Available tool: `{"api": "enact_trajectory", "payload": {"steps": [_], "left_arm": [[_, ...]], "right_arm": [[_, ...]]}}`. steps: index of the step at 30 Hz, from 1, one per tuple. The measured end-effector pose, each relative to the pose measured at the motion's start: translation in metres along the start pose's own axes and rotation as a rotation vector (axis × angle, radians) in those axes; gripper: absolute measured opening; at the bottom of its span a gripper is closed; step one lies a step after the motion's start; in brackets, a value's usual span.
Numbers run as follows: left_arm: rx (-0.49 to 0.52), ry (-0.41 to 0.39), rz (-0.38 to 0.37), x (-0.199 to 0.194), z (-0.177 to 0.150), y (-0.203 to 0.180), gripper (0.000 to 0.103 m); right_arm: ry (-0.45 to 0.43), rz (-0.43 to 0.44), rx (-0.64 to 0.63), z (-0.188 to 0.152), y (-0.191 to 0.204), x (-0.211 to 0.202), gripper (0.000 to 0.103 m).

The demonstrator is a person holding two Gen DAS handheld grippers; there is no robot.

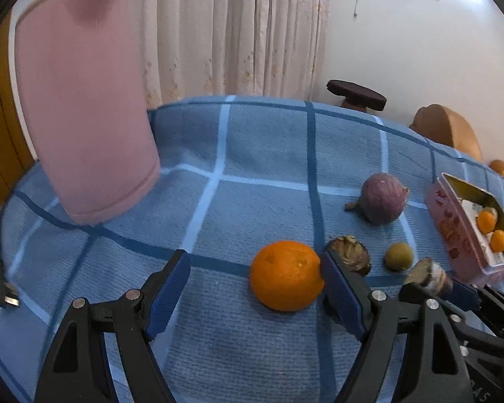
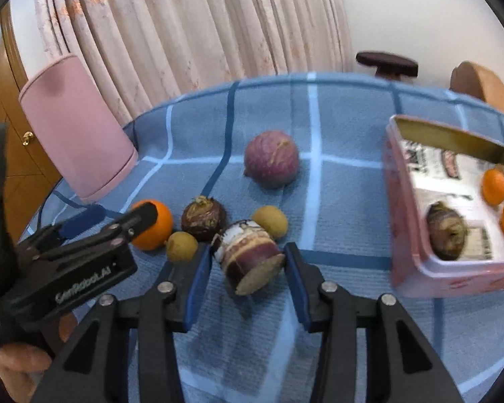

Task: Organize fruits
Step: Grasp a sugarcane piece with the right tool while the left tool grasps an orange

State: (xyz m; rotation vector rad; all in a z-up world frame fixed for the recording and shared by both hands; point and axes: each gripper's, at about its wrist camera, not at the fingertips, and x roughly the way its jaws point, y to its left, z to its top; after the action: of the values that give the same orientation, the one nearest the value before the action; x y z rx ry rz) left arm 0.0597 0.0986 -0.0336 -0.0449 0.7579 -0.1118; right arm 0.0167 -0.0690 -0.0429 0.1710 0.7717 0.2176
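My left gripper [image 1: 255, 277] is open around an orange [image 1: 286, 275] on the blue checked cloth; its right finger touches the orange. It also shows in the right wrist view [image 2: 117, 225] beside the orange [image 2: 158, 223]. My right gripper [image 2: 248, 268] is open, its fingers on either side of a brown cut-ended root piece [image 2: 250, 260], also seen in the left wrist view [image 1: 428, 275]. A dark round bulb [image 2: 203, 218], two small tan fruits [image 2: 181, 247] [image 2: 270, 221] and a purple round fruit [image 2: 271, 158] lie nearby. A pink tin box [image 2: 406, 268] at right holds two small oranges [image 2: 495, 183] and a brown bulb [image 2: 448, 231].
A pink fabric-covered cylinder [image 1: 84, 100] stands at the table's back left. A black USB cable [image 1: 3, 288] lies at the left edge. Curtains, a dark stool [image 1: 356, 95] and a tan chair back [image 1: 447, 127] are behind the table.
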Motion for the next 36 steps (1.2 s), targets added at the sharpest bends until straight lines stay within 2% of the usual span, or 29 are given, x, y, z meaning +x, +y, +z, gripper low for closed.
{"api": "enact_trajectory", "payload": {"steps": [4, 7, 8, 9, 12, 13, 14, 17, 22, 25, 28, 30, 36], "left_arm": [[-0.012, 0.015, -0.024, 0.002, -0.001, 0.0, 0.081], [-0.041, 0.069, -0.087, 0.011, -0.002, -0.001, 0.081], [-0.079, 0.084, -0.105, 0.018, -0.001, 0.002, 0.081], [-0.104, 0.078, -0.107, 0.019, 0.0, 0.003, 0.081], [-0.086, 0.081, -0.072, 0.019, 0.001, -0.003, 0.08], [-0.089, 0.079, -0.075, 0.018, 0.001, -0.003, 0.071], [-0.099, 0.076, -0.076, 0.017, 0.001, -0.001, 0.056], [-0.129, 0.073, -0.098, 0.015, -0.001, 0.005, 0.05], [-0.143, 0.058, -0.071, 0.01, -0.003, 0.01, 0.05], [-0.171, -0.003, -0.045, -0.003, -0.004, 0.015, 0.05], [-0.174, -0.109, 0.009, -0.022, -0.006, 0.012, 0.05], [-0.14, -0.181, 0.046, -0.033, -0.005, 0.006, 0.05], [-0.035, -0.266, 0.106, -0.047, -0.004, -0.017, 0.05]], "right_arm": [[-0.019, -0.007, -0.014, -0.002, 0.0, -0.005, 0.047], [-0.018, -0.005, -0.013, -0.002, 0.0, -0.004, 0.047], [-0.018, -0.005, -0.012, -0.002, -0.001, -0.004, 0.047], [-0.018, -0.005, -0.01, -0.002, -0.001, -0.004, 0.047], [-0.02, -0.005, -0.005, -0.001, -0.001, -0.004, 0.047], [-0.019, -0.004, -0.005, -0.001, -0.001, -0.004, 0.047], [-0.019, -0.004, -0.005, -0.001, 0.0, -0.003, 0.047], [-0.018, -0.003, -0.003, -0.001, -0.001, -0.003, 0.047], [-0.038, 0.007, -0.004, -0.002, -0.001, -0.007, 0.047], [-0.09, -0.006, -0.033, -0.002, 0.003, -0.015, 0.047], [-0.167, -0.054, -0.087, -0.001, 0.007, -0.028, 0.047], [-0.217, -0.1, -0.129, -0.001, 0.012, -0.034, 0.047], [-0.3, -0.191, -0.207, -0.002, 0.019, -0.045, 0.047]]}}
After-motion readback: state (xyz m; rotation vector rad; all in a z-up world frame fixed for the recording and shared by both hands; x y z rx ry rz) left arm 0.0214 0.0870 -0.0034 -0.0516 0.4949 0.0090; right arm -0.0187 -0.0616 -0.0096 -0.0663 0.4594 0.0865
